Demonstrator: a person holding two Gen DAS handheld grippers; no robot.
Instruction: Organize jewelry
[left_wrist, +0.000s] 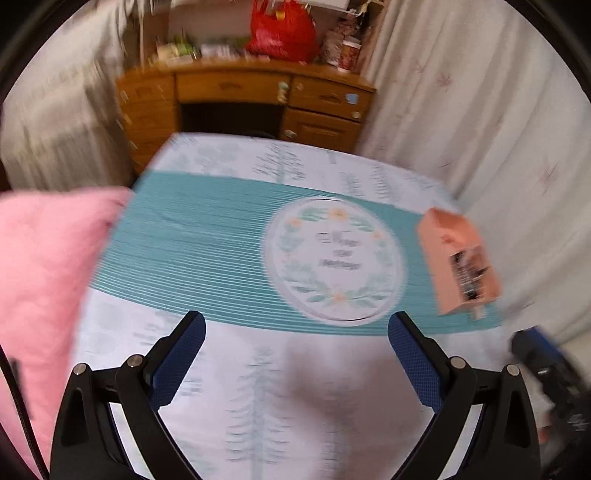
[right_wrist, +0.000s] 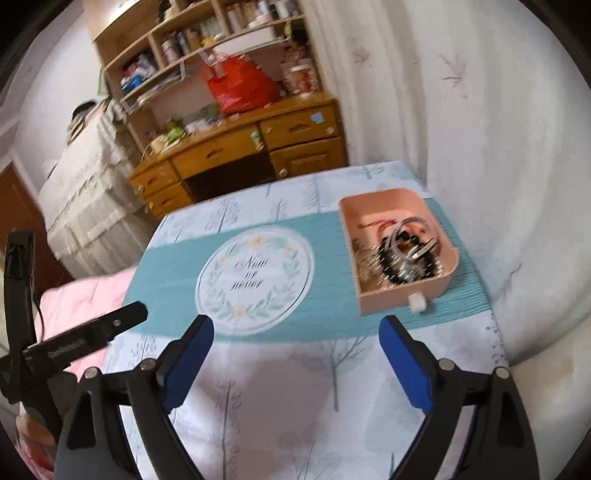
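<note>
The left gripper (left_wrist: 296, 328) stands wide, nothing between its blue pads (left_wrist: 177, 360); the right gripper (right_wrist: 296, 332) likewise gapes empty above the tabletop (right_wrist: 280, 398); a pink tray (right_wrist: 373, 291) sits at the right end of the teal mat (right_wrist: 166, 280), holding a tangle of jewelry (right_wrist: 397, 254); a small white knob (right_wrist: 417, 303) juts from its near wall; the tray lies just beyond the right gripper's right finger, apart from it; a wreath emblem (right_wrist: 255, 280) marks the mat's middle; a pink cushion (left_wrist: 40, 266) lies left of the tabletop.
</note>
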